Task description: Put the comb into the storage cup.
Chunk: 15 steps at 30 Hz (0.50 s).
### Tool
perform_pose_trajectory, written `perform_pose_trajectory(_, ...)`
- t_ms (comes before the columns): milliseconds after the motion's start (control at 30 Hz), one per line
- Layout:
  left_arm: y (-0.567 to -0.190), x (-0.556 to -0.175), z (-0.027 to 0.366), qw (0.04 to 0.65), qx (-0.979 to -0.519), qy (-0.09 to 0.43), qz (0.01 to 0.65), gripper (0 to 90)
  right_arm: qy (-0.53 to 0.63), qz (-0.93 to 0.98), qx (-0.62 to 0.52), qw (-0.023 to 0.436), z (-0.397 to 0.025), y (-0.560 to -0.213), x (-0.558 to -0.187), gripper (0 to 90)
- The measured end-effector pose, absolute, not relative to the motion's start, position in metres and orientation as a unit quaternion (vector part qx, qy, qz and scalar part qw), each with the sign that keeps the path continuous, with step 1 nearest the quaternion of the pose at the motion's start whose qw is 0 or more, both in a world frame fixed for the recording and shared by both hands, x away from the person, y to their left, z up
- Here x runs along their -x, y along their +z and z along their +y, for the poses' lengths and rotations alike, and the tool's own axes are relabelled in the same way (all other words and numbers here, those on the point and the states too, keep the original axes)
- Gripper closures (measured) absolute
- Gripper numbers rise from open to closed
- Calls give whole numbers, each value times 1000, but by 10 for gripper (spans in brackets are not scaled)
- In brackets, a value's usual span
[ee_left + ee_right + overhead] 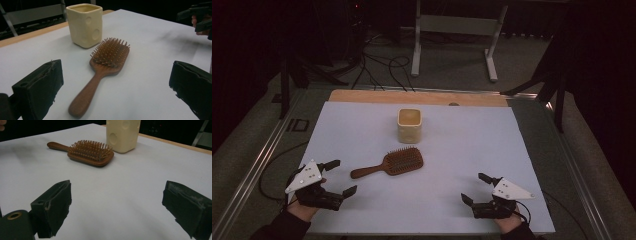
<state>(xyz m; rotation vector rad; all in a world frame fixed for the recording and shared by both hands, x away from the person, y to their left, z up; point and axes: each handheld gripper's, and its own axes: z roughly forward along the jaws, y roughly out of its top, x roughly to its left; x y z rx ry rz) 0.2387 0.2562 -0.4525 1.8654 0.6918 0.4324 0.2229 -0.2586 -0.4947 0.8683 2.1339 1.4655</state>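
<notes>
Both grippers wide open, empty. L gripper (338, 176) nearest hairbrush (389, 163): I'd pinch mid-handle, bristles up, clear of cup (409, 124).

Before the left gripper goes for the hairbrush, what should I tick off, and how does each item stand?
1. Left gripper open wide enough for the handle: ok, jaws stand well apart.
2. Hairbrush handle free to grasp: ok, it lies flat on the white mat, bristles up, handle end toward the left gripper.
3. Brush apart from the cream cup: ok, a gap shows between them.
4. Cup upright: ok; whether anything is inside, cannot tell.
5. Right gripper out of the way: ok, open and holding nothing, at the mat's near right.
6. Path to the handle unobstructed: ok, bare mat between.
</notes>
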Motion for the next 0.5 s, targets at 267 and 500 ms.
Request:
perform_pose_trajectory(267, -438, -249, 256, 513, -791, 187, 275, 0, 526, 765, -314, 202, -259, -495, -223, 86)
perform_pose_trajectory(500, -431, -258, 251, 501, -805, 174, 264, 0, 528, 764, -312, 203, -259, -494, -223, 86)
